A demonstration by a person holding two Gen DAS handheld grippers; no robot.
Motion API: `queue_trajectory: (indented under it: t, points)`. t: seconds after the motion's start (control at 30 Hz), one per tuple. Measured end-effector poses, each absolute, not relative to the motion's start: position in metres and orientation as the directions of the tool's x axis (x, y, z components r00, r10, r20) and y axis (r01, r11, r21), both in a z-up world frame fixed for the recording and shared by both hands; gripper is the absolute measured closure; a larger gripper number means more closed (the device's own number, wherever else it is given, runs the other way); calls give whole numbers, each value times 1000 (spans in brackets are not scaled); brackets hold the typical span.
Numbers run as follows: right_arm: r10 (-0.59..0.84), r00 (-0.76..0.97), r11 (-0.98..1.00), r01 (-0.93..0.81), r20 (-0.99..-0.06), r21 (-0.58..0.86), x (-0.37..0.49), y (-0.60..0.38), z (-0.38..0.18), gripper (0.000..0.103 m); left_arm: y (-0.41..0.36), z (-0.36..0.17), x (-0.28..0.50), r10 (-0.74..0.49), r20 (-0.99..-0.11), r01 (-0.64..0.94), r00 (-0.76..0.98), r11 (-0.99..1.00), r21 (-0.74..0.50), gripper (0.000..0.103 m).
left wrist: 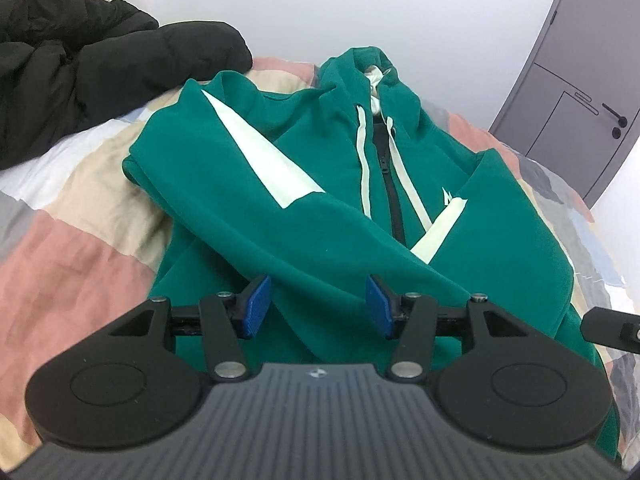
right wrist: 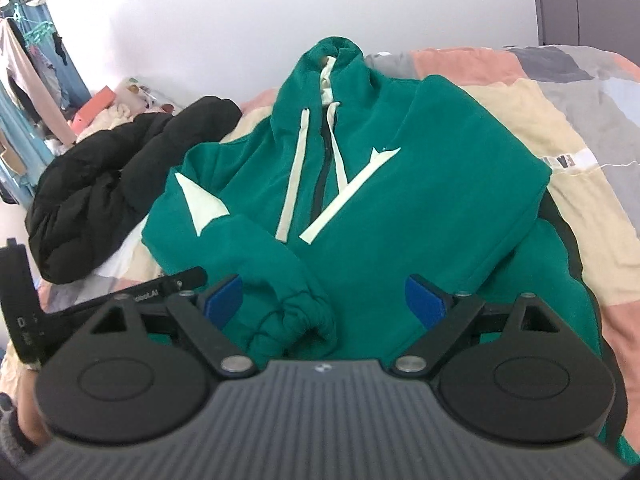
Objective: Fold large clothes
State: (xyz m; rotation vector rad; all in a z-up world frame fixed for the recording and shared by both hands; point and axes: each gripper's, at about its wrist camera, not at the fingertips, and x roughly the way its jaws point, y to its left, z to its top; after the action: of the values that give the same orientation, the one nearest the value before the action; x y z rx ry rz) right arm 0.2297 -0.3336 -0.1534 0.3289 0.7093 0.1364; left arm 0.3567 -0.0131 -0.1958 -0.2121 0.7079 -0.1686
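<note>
A green zip hoodie [left wrist: 320, 184] with white drawstrings and white stripes lies face up on the bed, hood toward the wall. Both sleeves are folded in and cross over its chest. My left gripper [left wrist: 318, 304] hovers open just above the sleeve [left wrist: 280, 224] that runs across the lower front, its blue pads clear of the cloth. In the right wrist view the hoodie [right wrist: 420, 200] fills the middle. My right gripper [right wrist: 324, 304] stands wide open over the gathered sleeve cuff [right wrist: 292, 320], which lies loose between the pads without being pinched.
A black puffer jacket [left wrist: 80, 64] [right wrist: 108, 184] is heaped at the left, touching the hoodie's shoulder. The patchwork quilt [left wrist: 80, 240] [right wrist: 580, 220] covers the bed. A grey door [left wrist: 580, 112] stands at the right, and clutter and hanging clothes [right wrist: 36, 60] at the far left.
</note>
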Motion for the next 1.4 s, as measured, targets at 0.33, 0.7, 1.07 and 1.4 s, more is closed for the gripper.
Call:
queue_trajectory:
  t: [0.33, 0.7, 1.07, 1.4]
  points:
    - [222, 775, 950, -35, -592, 310, 224, -333, -157, 13, -15, -200, 359, -227, -628, 77, 744, 963, -257, 45]
    - [188, 798, 957, -17, -573, 289, 228, -332, -150, 13, -20, -202, 365, -244, -621, 99, 745, 961, -258, 45]
    - [157, 816, 972, -27, -556, 234, 260, -343, -156, 13, -37, -179, 392, -284, -576, 164, 766, 953, -253, 45]
    - [172, 853, 964, -45, -492, 261, 396, -361, -151, 13, -48, -152, 524, -314, -571, 181, 759, 943, -279, 45]
